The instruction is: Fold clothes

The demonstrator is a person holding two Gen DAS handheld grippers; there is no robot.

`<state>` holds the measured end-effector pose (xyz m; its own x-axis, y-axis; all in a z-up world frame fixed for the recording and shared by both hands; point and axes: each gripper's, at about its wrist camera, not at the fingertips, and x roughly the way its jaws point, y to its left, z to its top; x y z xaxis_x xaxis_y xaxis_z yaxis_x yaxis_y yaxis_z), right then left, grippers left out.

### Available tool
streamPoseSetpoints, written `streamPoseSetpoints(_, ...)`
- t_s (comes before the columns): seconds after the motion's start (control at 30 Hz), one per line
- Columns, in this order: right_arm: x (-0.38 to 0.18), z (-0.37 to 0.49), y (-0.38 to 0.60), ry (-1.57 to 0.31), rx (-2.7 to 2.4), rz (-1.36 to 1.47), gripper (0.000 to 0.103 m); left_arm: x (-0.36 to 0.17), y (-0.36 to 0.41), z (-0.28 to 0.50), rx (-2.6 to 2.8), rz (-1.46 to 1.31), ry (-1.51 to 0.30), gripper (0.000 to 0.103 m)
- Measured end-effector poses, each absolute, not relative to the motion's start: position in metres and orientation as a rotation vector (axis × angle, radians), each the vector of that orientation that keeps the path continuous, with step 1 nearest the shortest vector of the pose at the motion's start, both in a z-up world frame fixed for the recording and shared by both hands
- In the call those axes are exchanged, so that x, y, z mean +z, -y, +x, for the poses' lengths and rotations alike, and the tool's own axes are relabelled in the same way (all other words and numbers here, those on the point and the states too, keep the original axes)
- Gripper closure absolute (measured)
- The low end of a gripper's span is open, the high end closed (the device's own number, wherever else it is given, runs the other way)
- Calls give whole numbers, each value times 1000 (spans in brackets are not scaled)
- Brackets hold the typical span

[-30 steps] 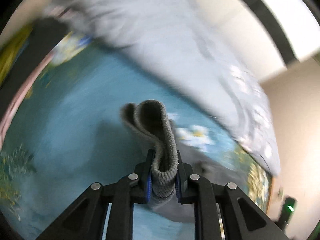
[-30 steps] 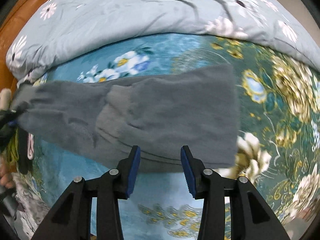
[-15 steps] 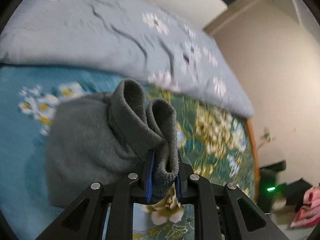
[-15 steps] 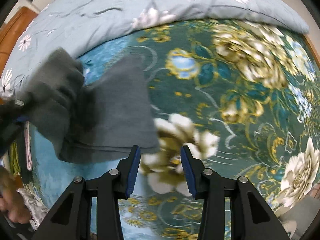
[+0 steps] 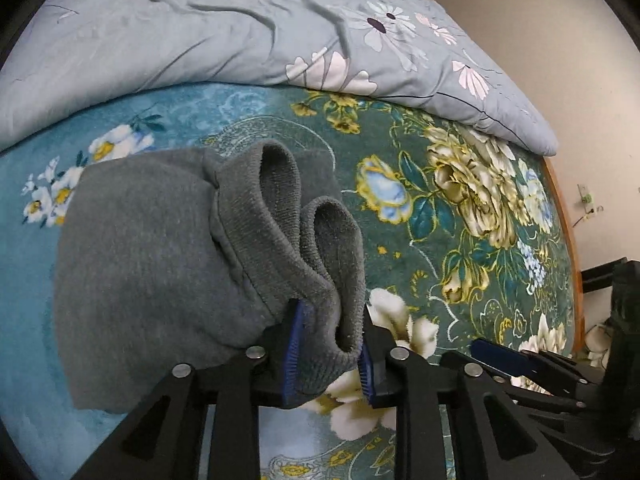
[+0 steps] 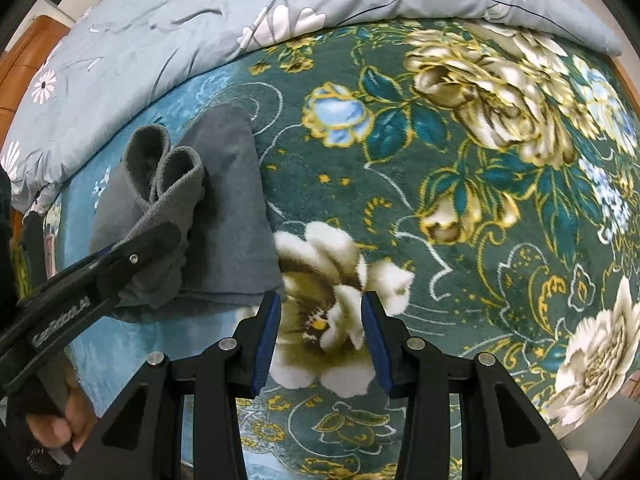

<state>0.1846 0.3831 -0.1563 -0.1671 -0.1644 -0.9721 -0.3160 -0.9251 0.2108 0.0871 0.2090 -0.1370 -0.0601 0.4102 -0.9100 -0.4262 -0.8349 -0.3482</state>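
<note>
On a floral bed blanket, the left gripper clamps the soft, limp gray garment's ribbed cuff, its surest handhold, while the right gripper hangs apart, empty.

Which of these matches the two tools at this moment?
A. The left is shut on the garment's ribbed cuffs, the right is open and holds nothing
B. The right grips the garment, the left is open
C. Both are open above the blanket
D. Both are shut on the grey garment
A: the left tool pinches the ribbed cuffs of the grey garment, while the right tool stands open with only the floral blanket showing between its pads.
</note>
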Motion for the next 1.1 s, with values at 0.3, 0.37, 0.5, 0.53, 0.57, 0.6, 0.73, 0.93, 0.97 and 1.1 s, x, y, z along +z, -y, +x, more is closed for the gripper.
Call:
streamPoseSetpoints(0.3,-161,166,-373,-548,2253,-1983,60,-115,-195,83,1985,-1640,-19,52)
streamPoseSetpoints(0.37,-162,163,-372,-554,2246,-1982,60,-110,-190,79,1995,-1630,-8,51)
streamPoseSetpoints(0.5,-160,155,-369,-591,2247,-1963,60,-106,-181,68,2027,-1620,-12,50)
streamPoseSetpoints(0.53,-158,152,-367,-605,2254,-1954,60,-106,-179,65,2035,-1620,-15,50)
streamPoseSetpoints(0.57,-155,147,-364,-624,2268,-1942,60,-106,-176,62,2044,-1620,-19,49)
streamPoseSetpoints(0.6,-152,143,-362,-645,2286,-1931,60,-107,-173,58,2052,-1622,-18,49)
streamPoseSetpoints(0.73,-142,124,-343,-704,2364,-1906,60,-115,-157,47,2067,-1647,10,48)
streamPoseSetpoints(0.93,-147,96,-305,-690,2441,-1960,60,-147,-89,30,2205,-1803,65,47)
streamPoseSetpoints(0.97,-152,92,-303,-679,2434,-1971,60,-152,-78,28,2215,-1832,70,47)
streamPoseSetpoints(1.1,-176,79,-301,-655,2365,-2025,60,-167,-48,27,2230,-1889,68,45)
